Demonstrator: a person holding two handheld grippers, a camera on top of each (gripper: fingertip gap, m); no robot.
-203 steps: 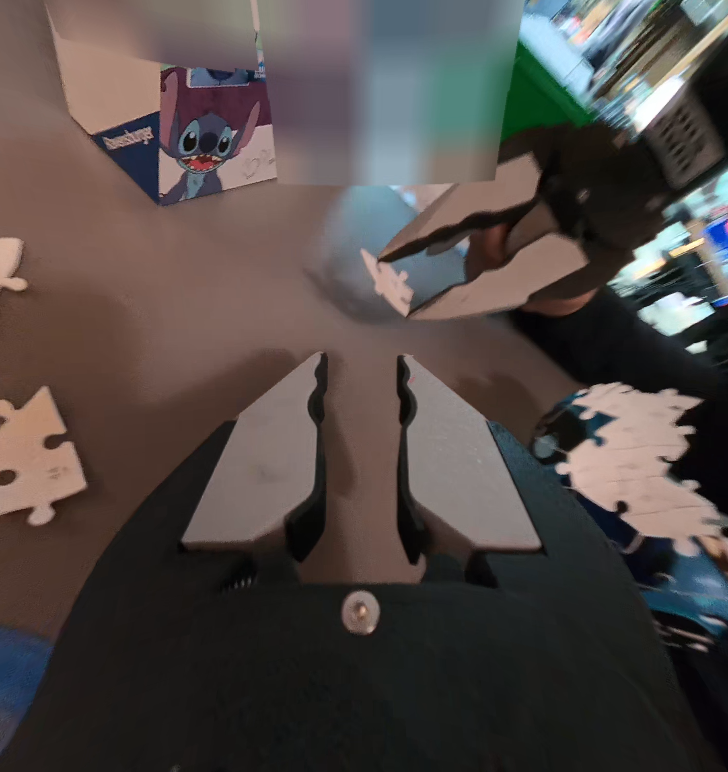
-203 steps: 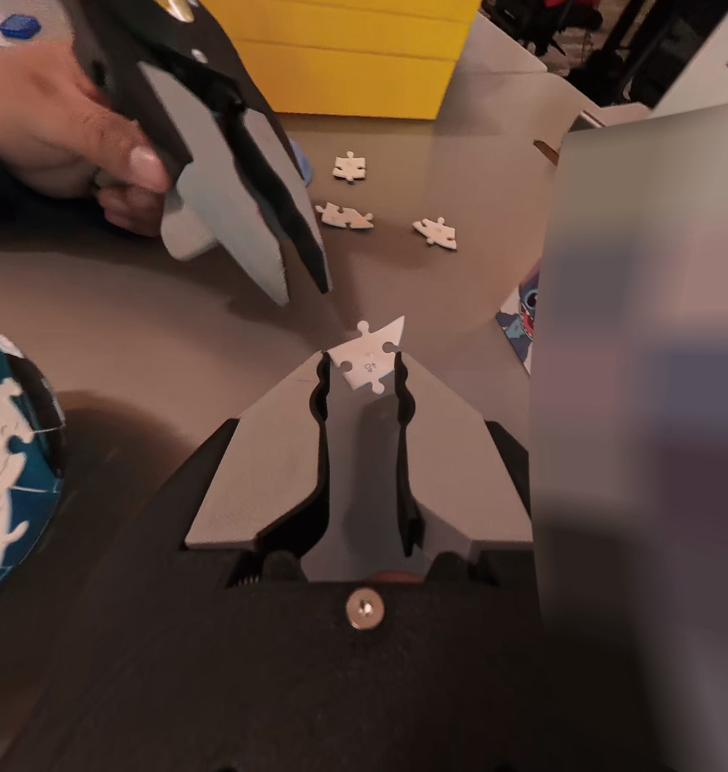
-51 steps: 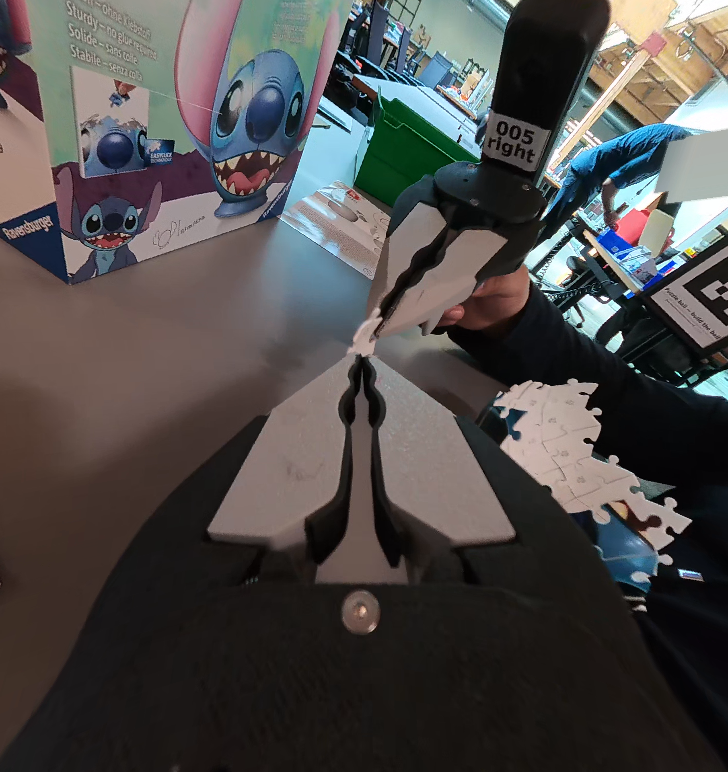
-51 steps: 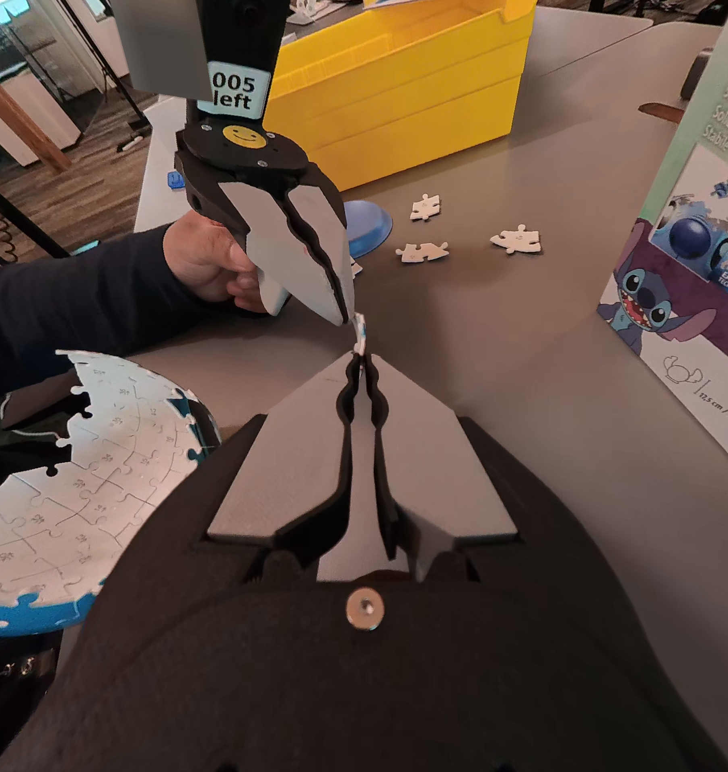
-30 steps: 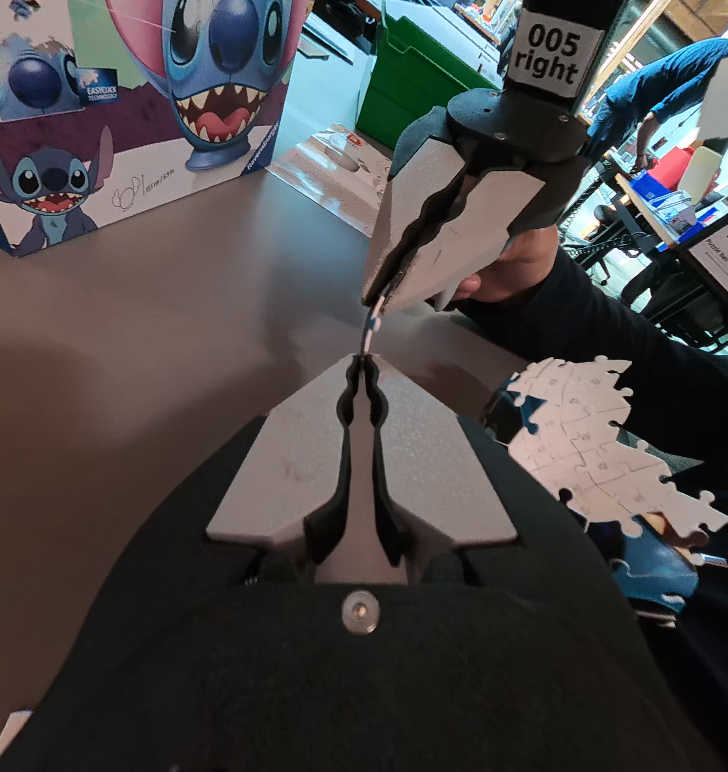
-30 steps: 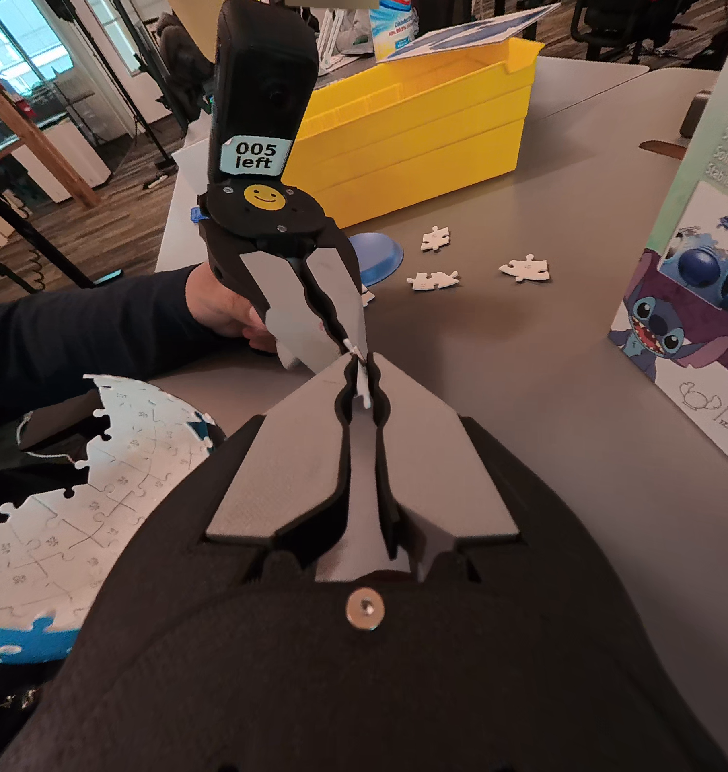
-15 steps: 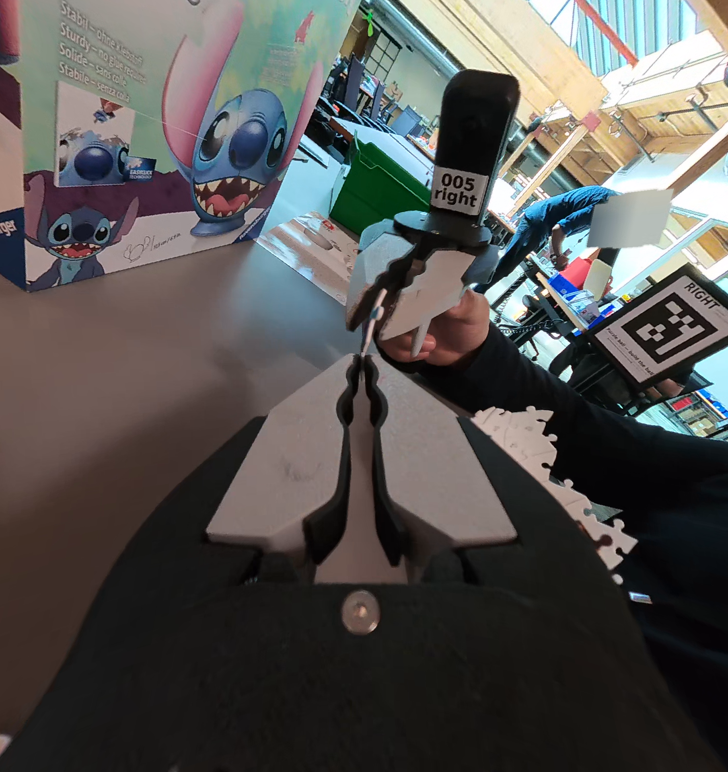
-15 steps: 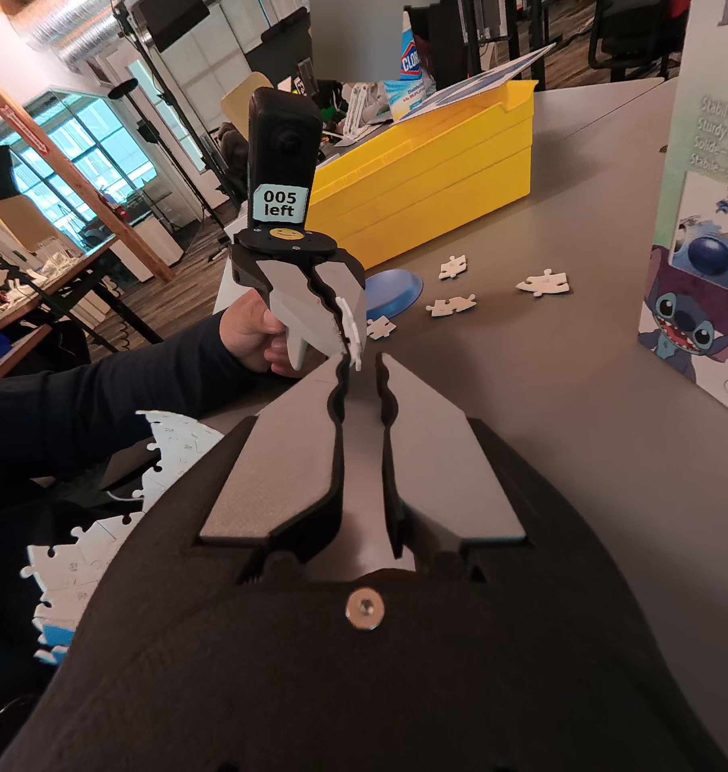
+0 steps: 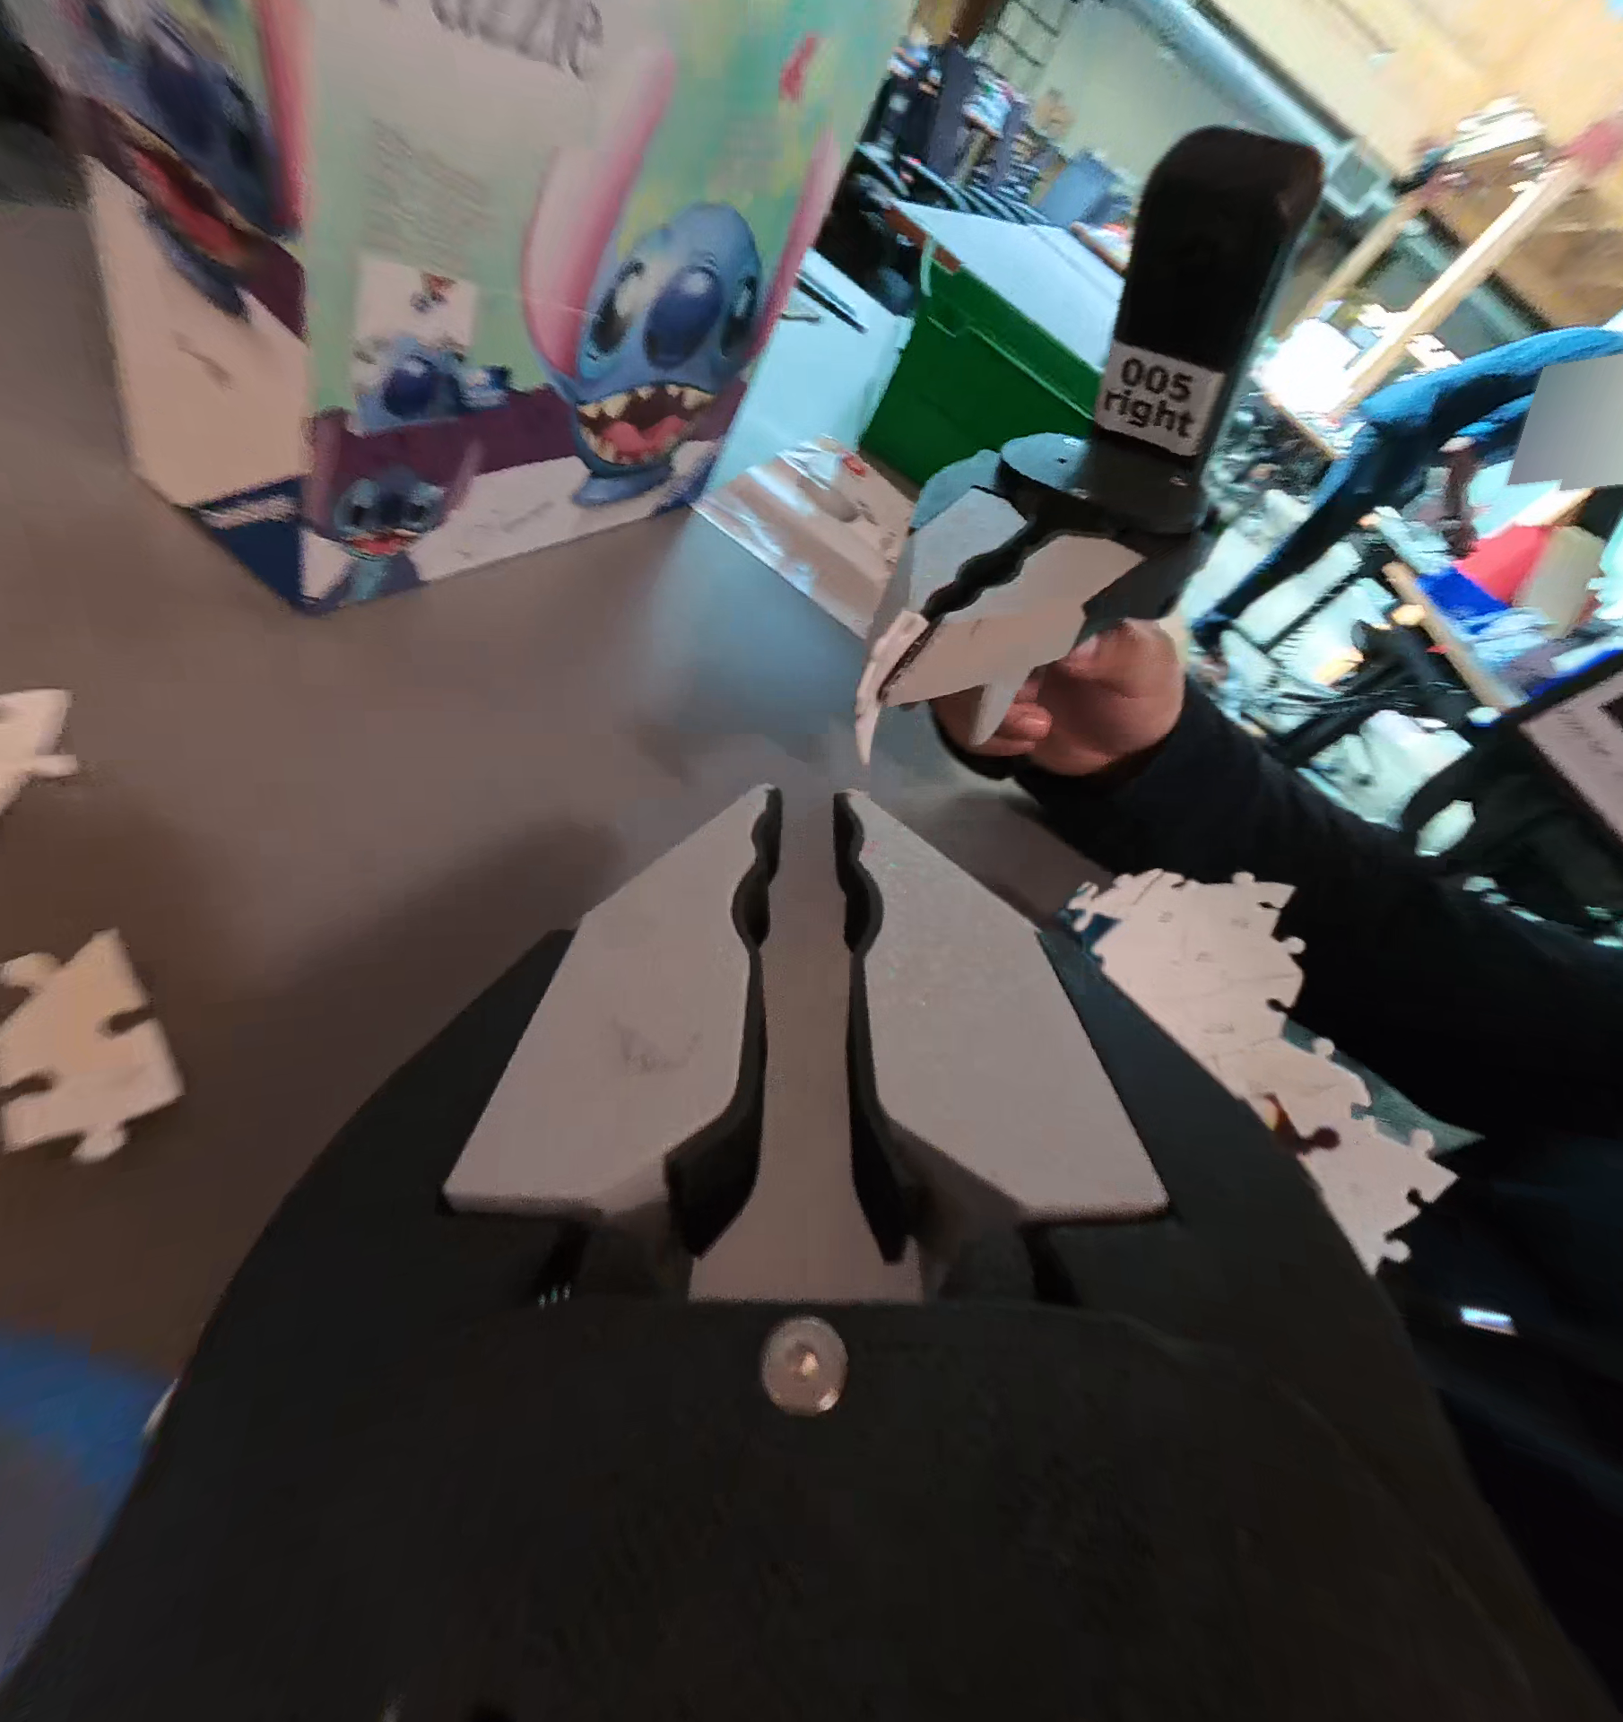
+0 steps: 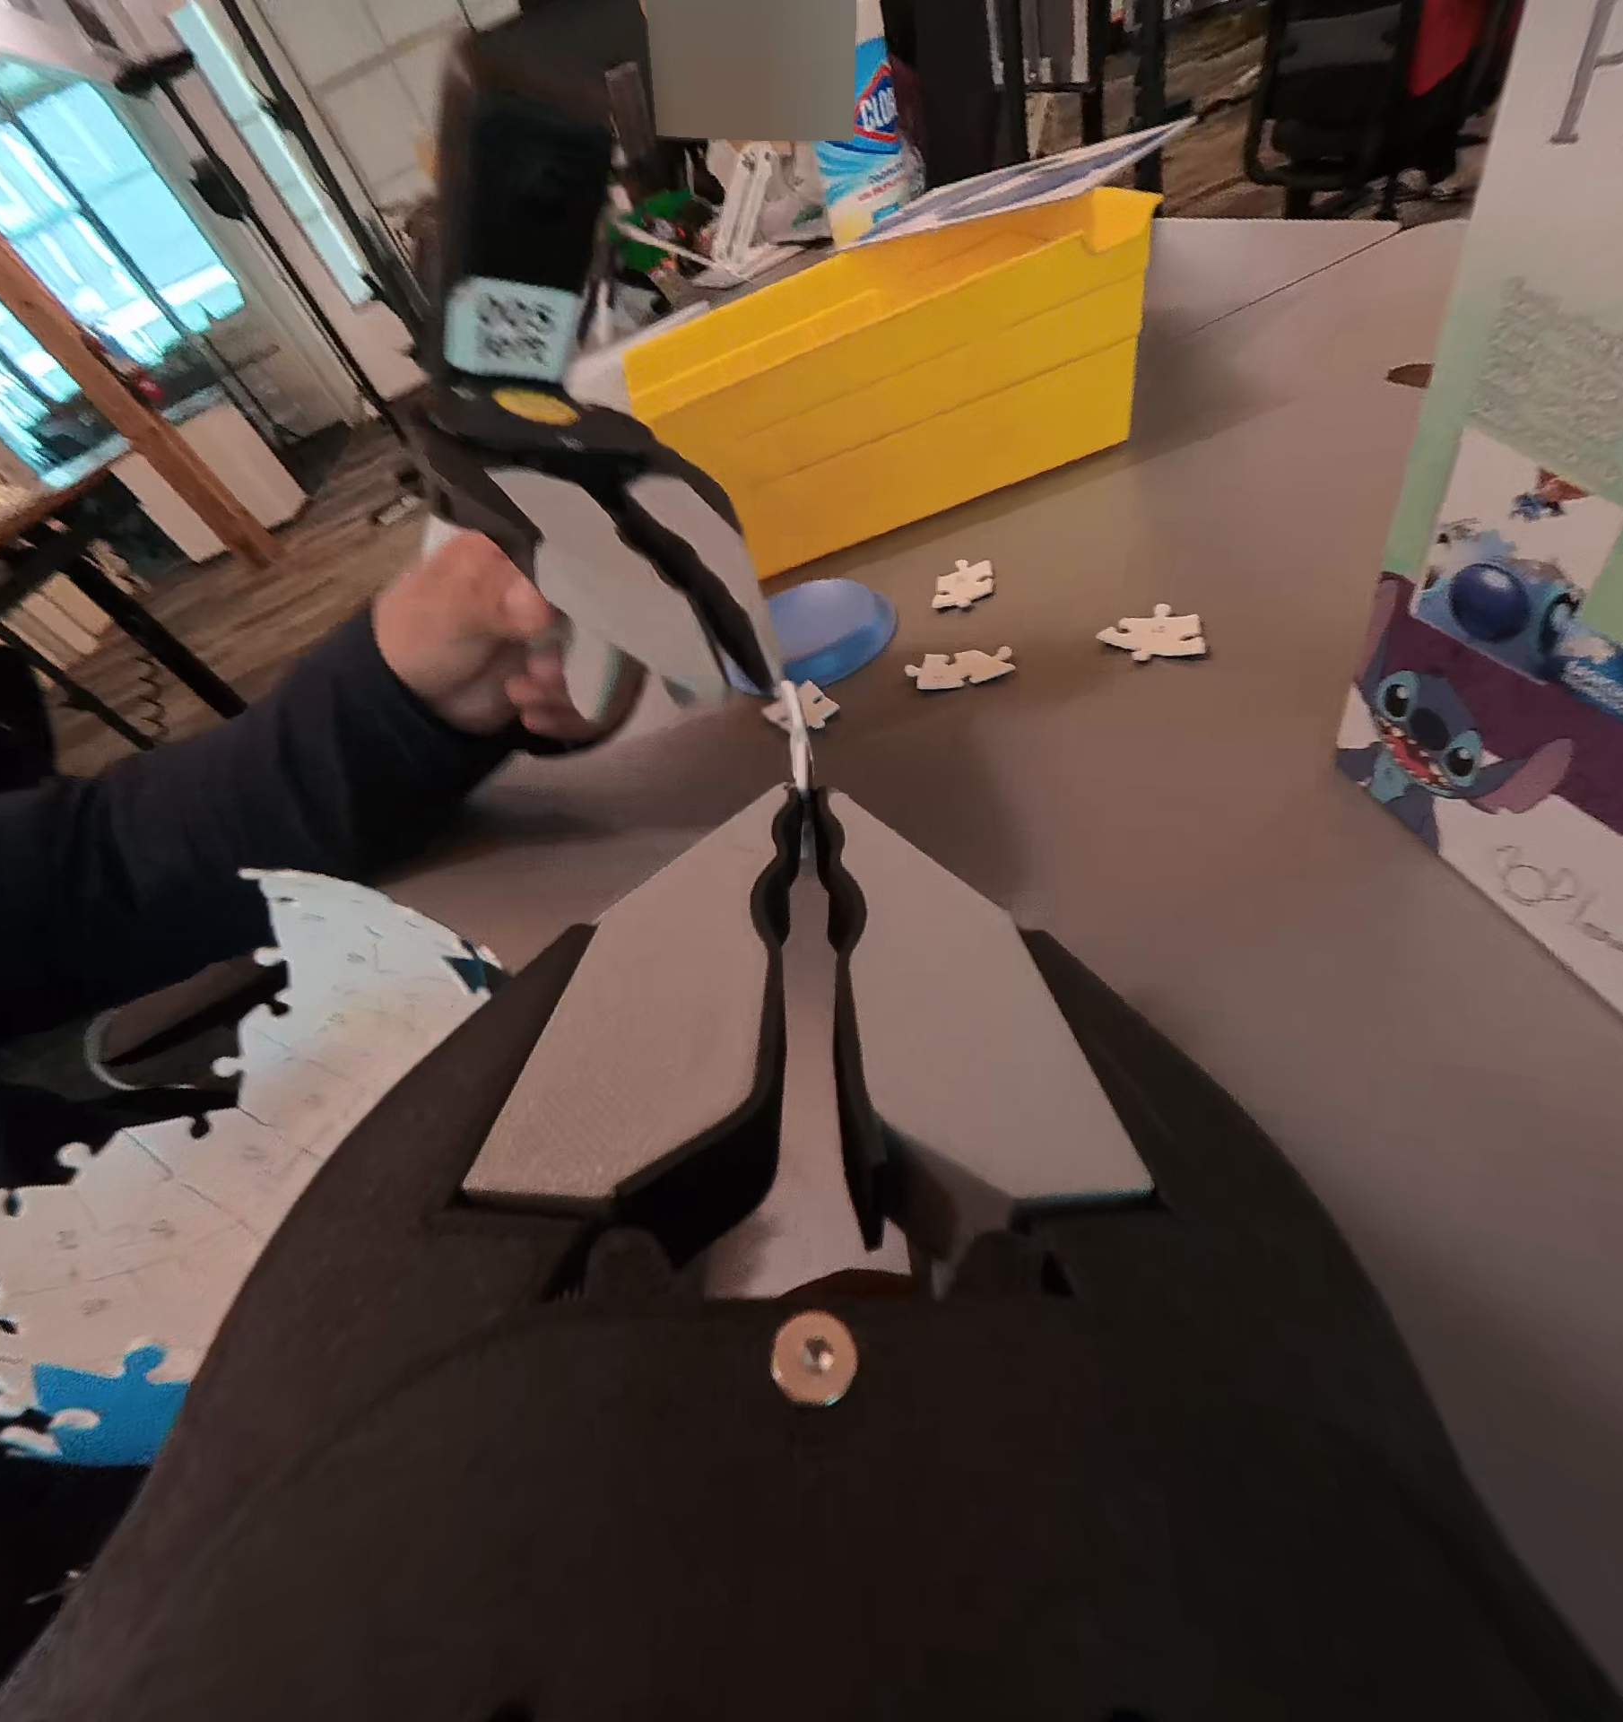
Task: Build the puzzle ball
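My right gripper (image 10: 803,797) is shut on a small white puzzle piece (image 10: 798,745), gripped by its edge and held above the grey table. In the left wrist view the right gripper (image 9: 893,691) shows with the piece (image 9: 873,713) hanging from its tips. My left gripper (image 9: 806,801) is slightly open and empty, just below and left of that piece. It also shows in the right wrist view (image 10: 757,680), blurred, close to the piece. The partly built puzzle ball (image 10: 184,1165), white inside with blue patches, lies near the person's body; it also shows in the left wrist view (image 9: 1208,1006).
Loose white pieces (image 10: 963,584) (image 10: 1152,634) (image 9: 81,1053) lie on the table by a blue dish (image 10: 836,624). The puzzle box (image 9: 510,326) stands at the far side. A yellow bin (image 10: 929,391) and a green bin (image 9: 975,373) stand farther back. About 5 centimetres separates my left fingertips from my right. From either gripper's tips it is about 20 centimetres to the partly built puzzle ball (image 10: 184,1165).
The piece has passed from my left gripper to my right. The right jaws were open half a second ago and now grip it; the left jaws have opened and drawn away.
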